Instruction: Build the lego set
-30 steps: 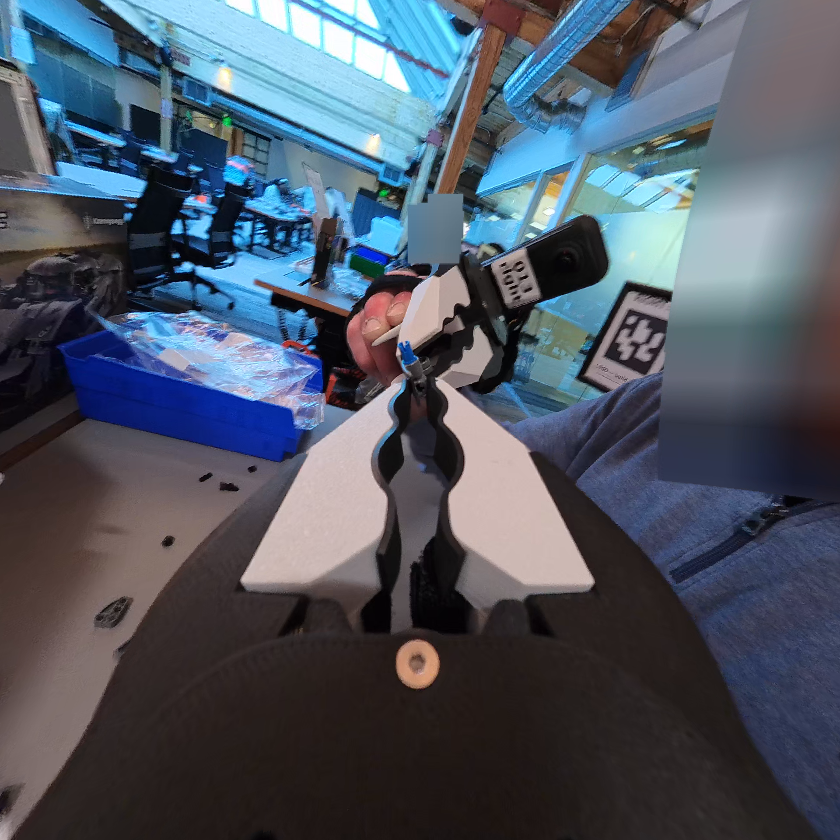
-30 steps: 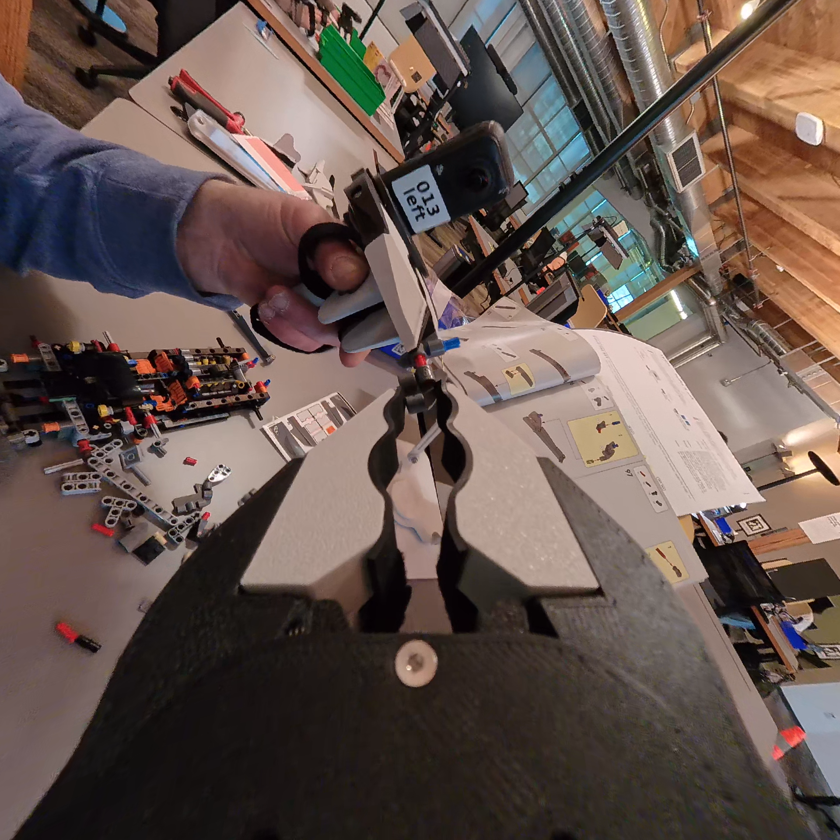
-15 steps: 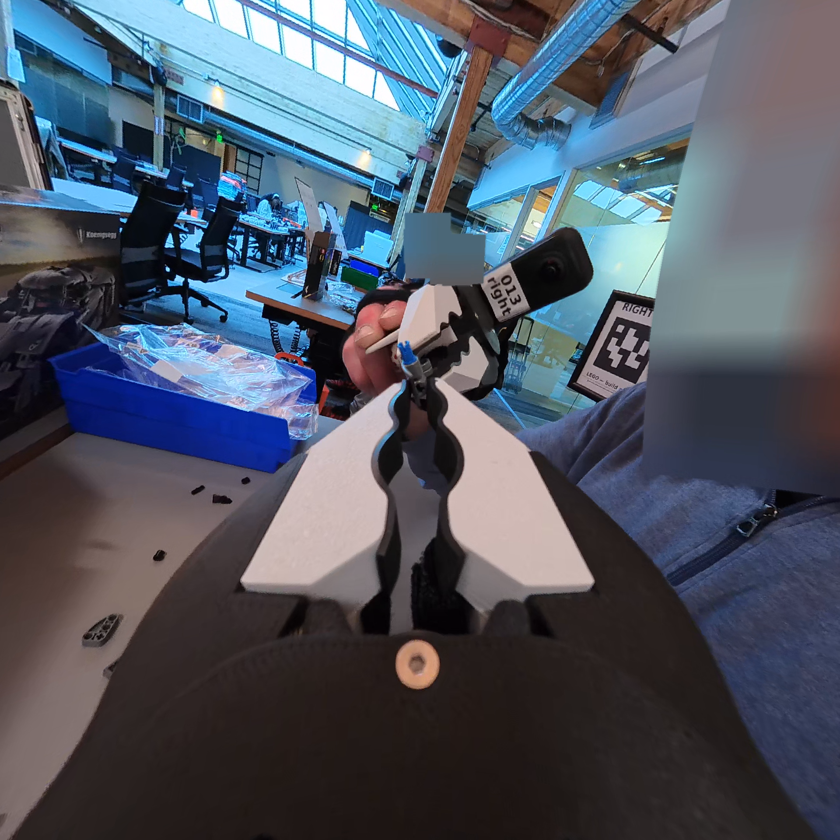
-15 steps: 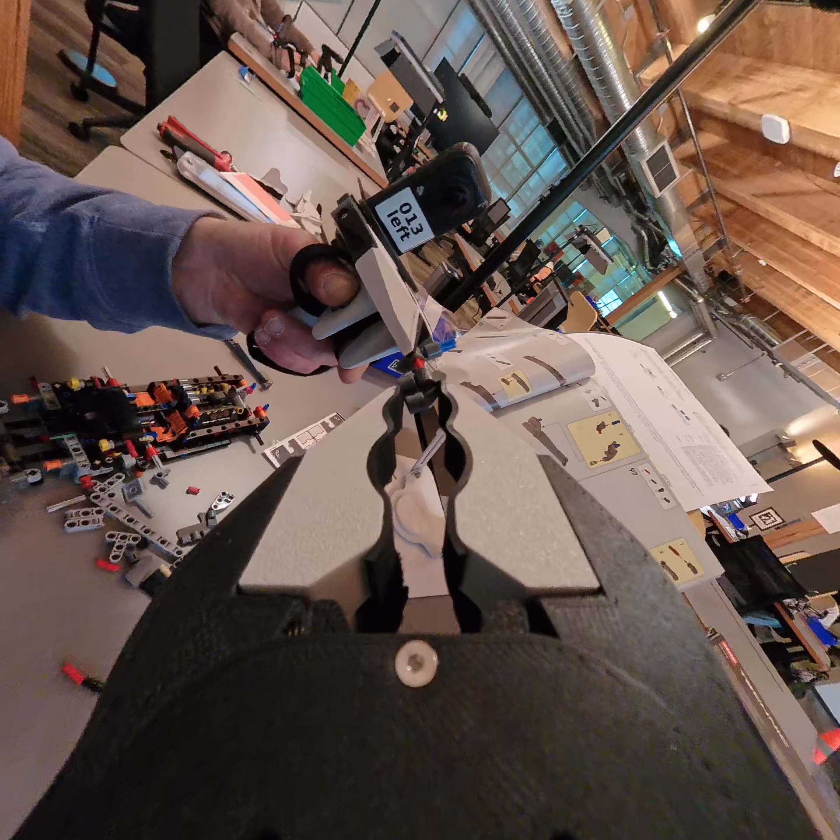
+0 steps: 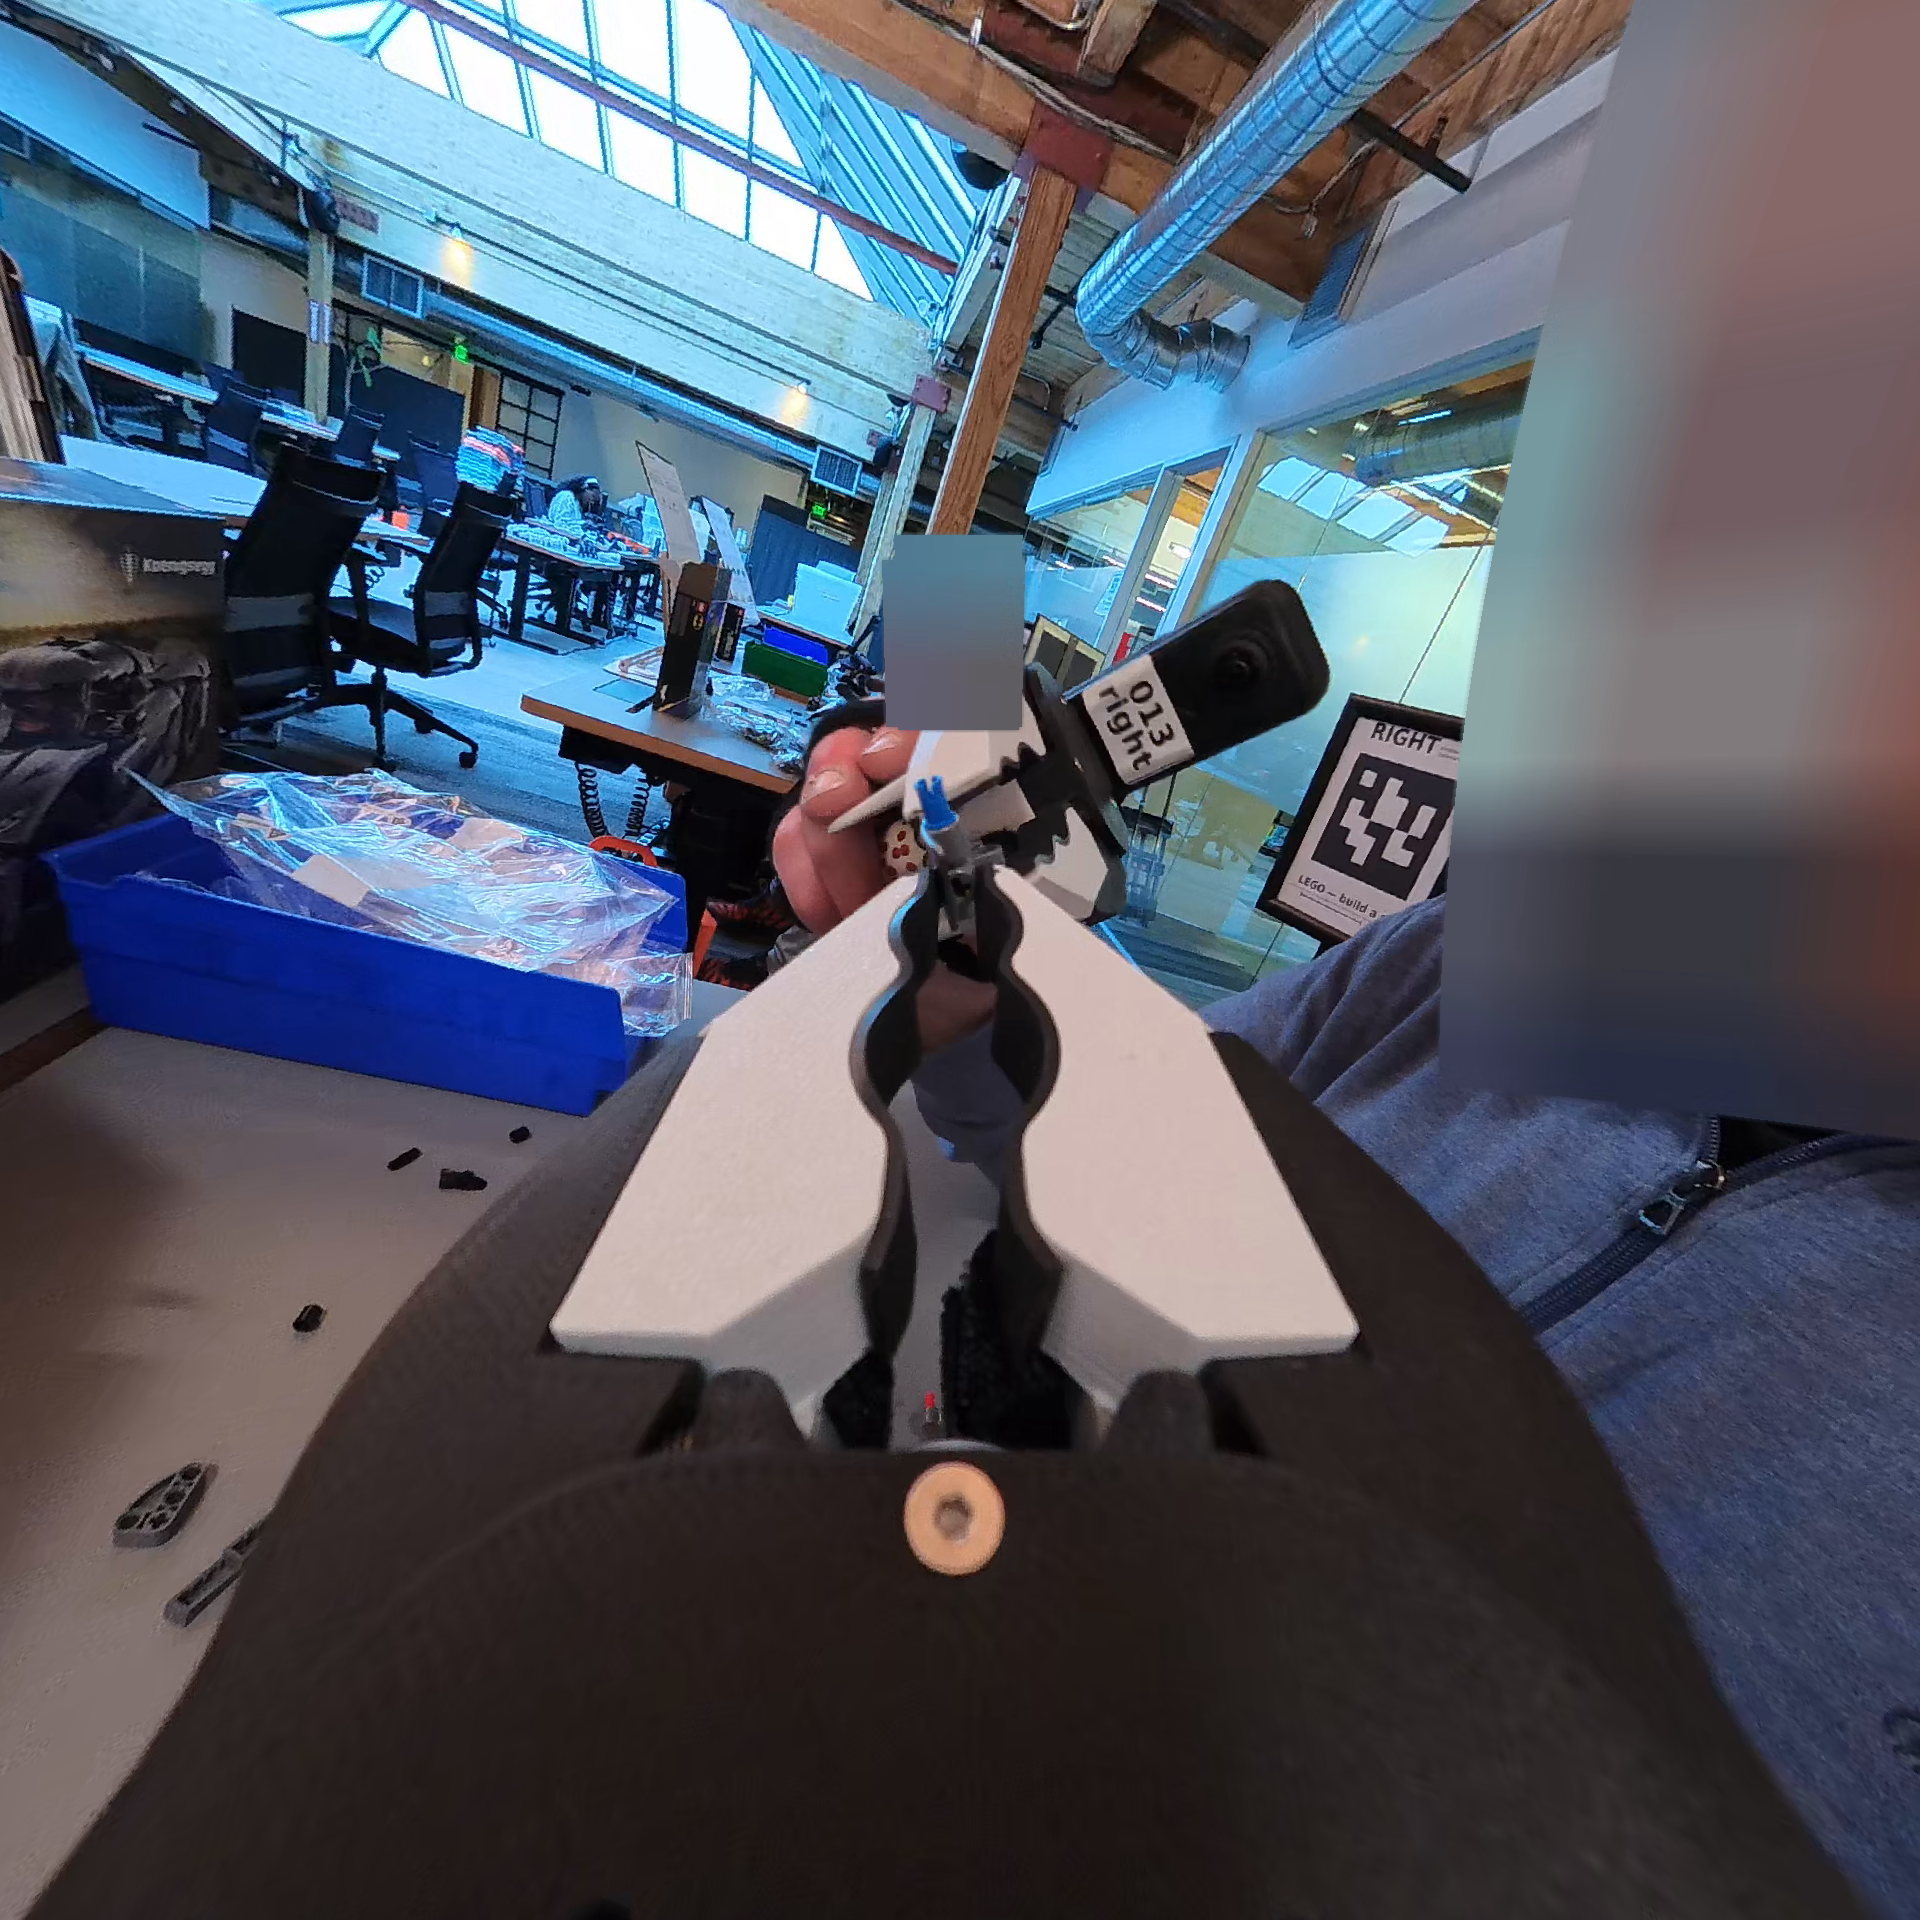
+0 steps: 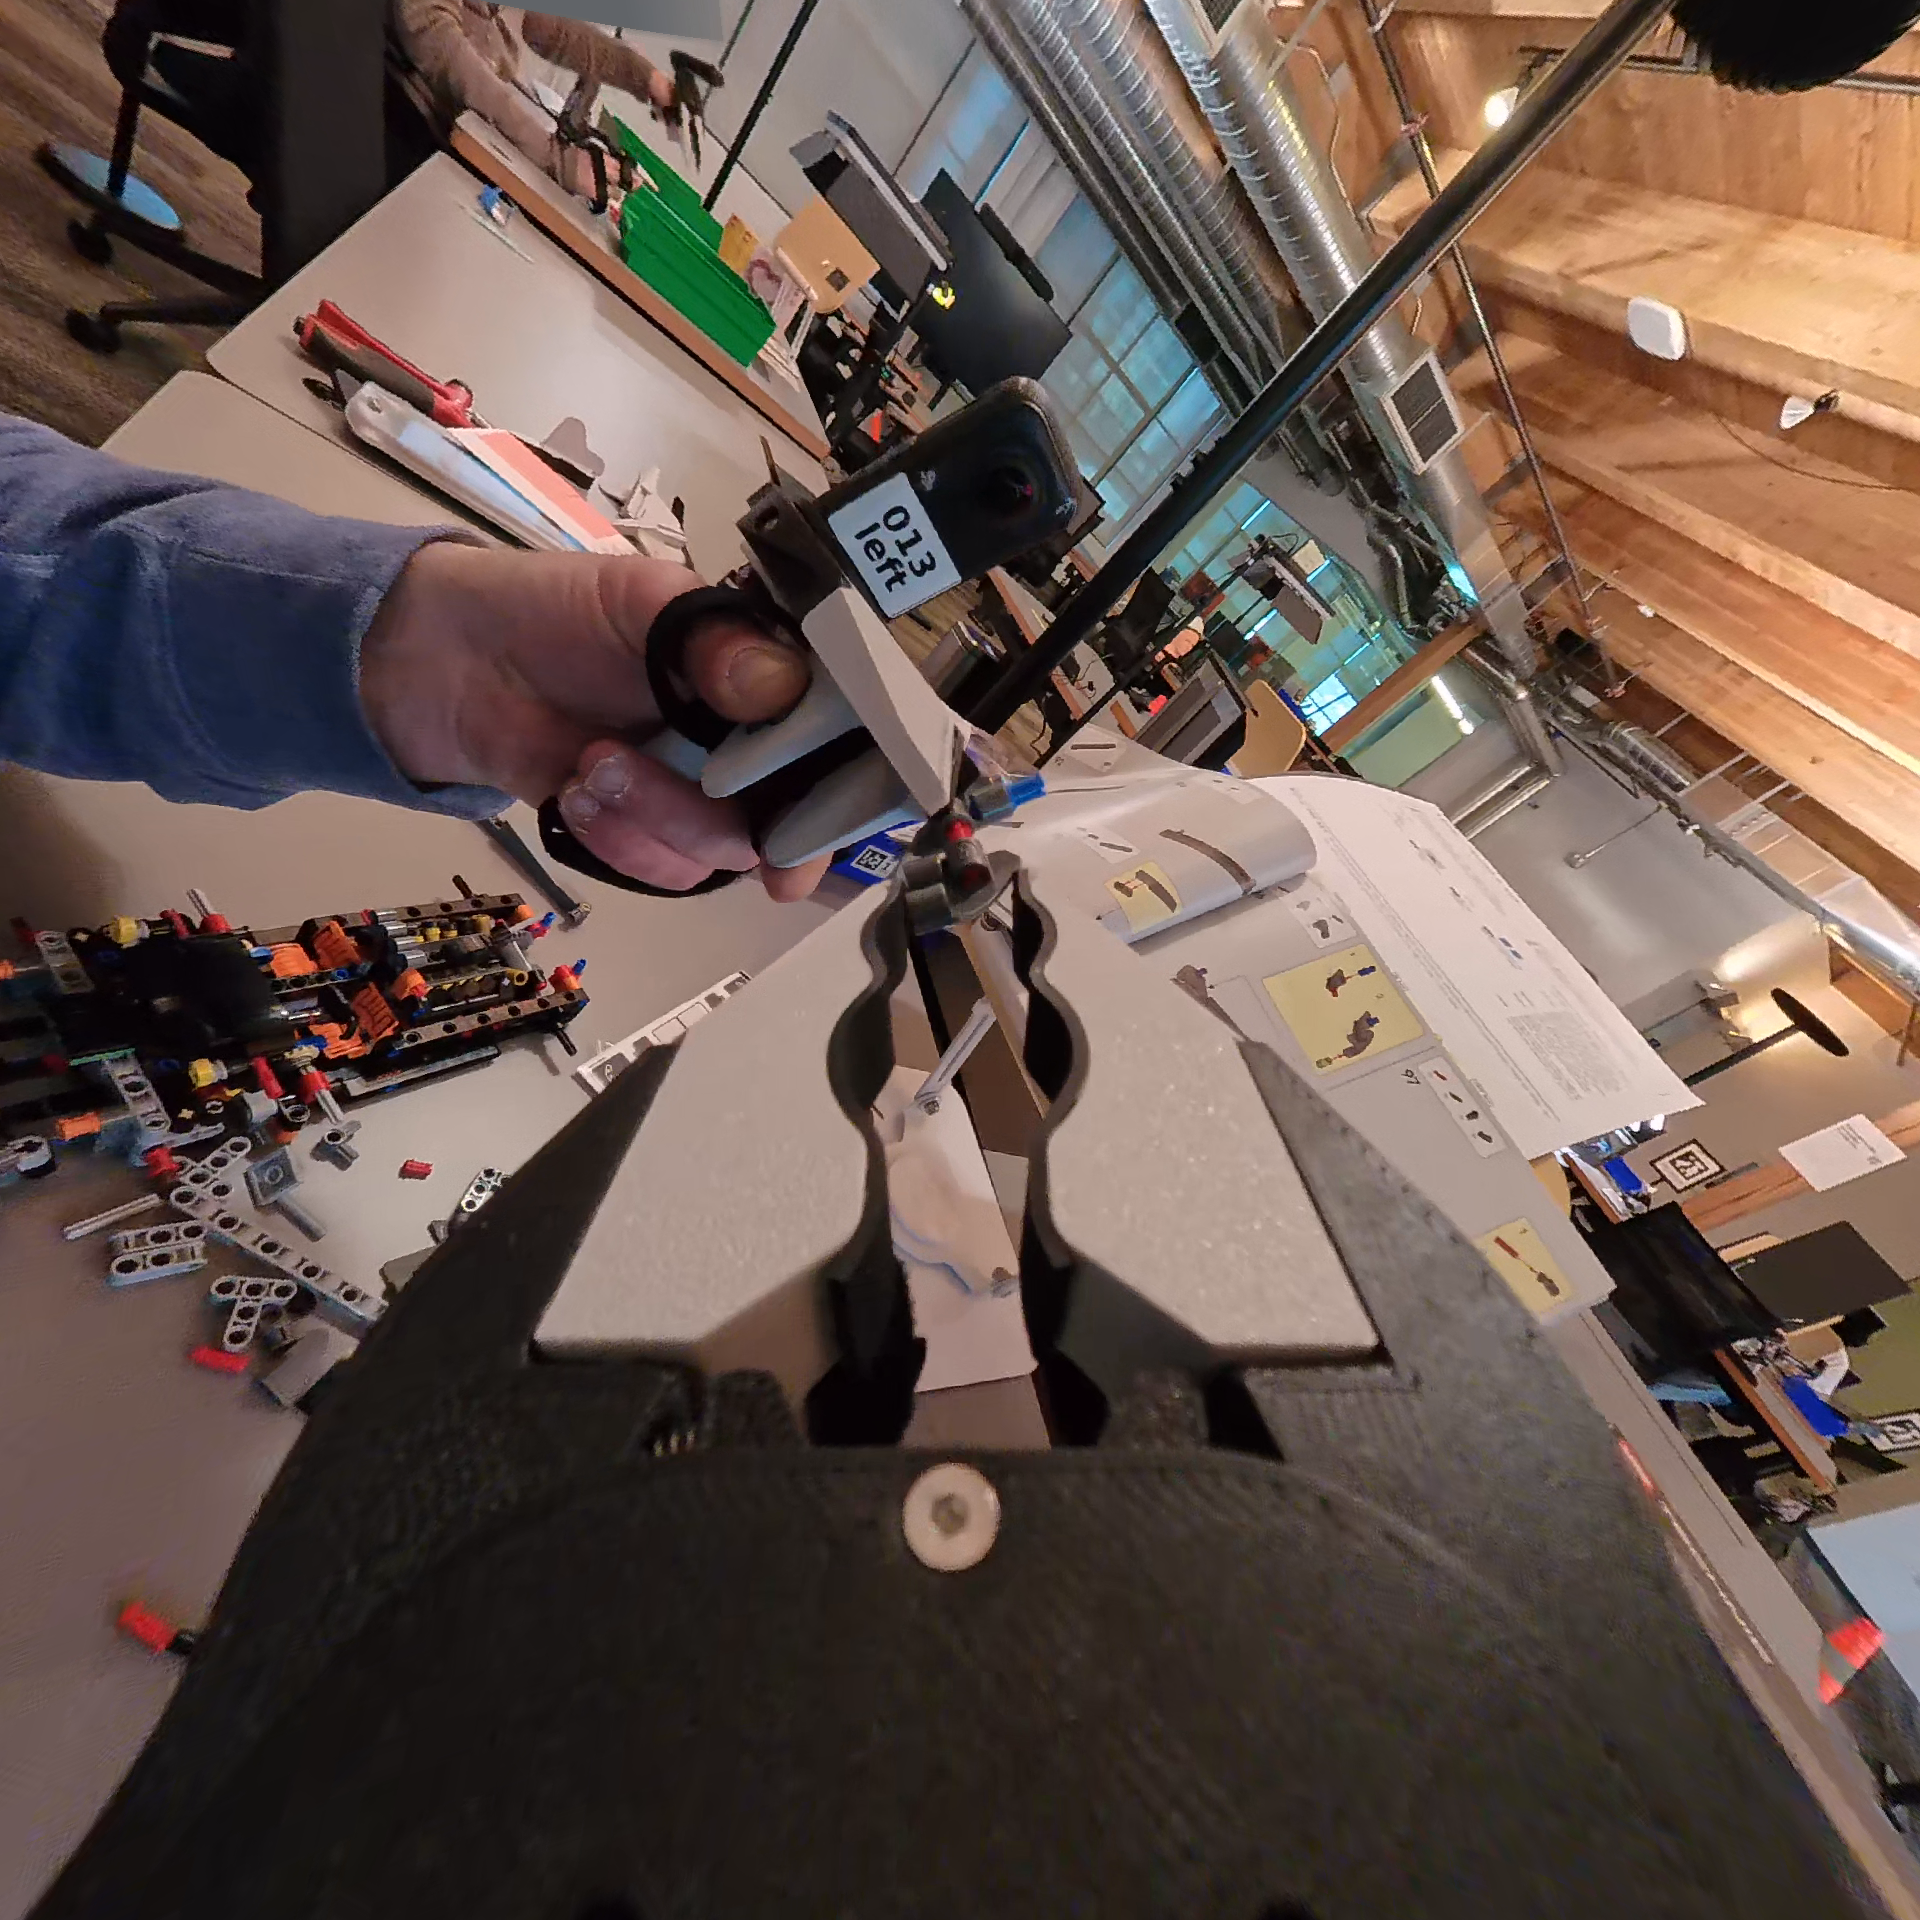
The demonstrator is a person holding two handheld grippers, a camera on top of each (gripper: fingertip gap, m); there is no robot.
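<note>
Both grippers meet tip to tip in the air above the table. My left gripper point(image 5: 951, 878) is shut on a small grey lego piece point(image 5: 956, 868) with a blue pin point(image 5: 932, 805) sticking out past the tips. It also shows in the right wrist view point(image 6: 951, 805), held in a hand, with the blue pin point(image 6: 1008, 792) beside its tips. My right gripper point(image 6: 945, 899) is shut on a small grey connector with red pins point(image 6: 961, 878). It shows in the left wrist view point(image 5: 935, 821) too. The two small pieces touch; whether they are joined I cannot tell.
A partly built black and orange lego model point(image 6: 312, 987) lies at the left, with loose grey beams and red pins point(image 6: 208, 1247) near it. An open instruction booklet point(image 6: 1351, 987) lies to the right. A blue bin point(image 5: 343, 997) holds plastic bags. Small black pins point(image 5: 457, 1179) are scattered. Less than 4 cm separates the two grippers' tips.
Both grippers stay shut and tip to tip. They have shifted and tilted slightly together, so the background has moved in both views. Nothing was let go.
</note>
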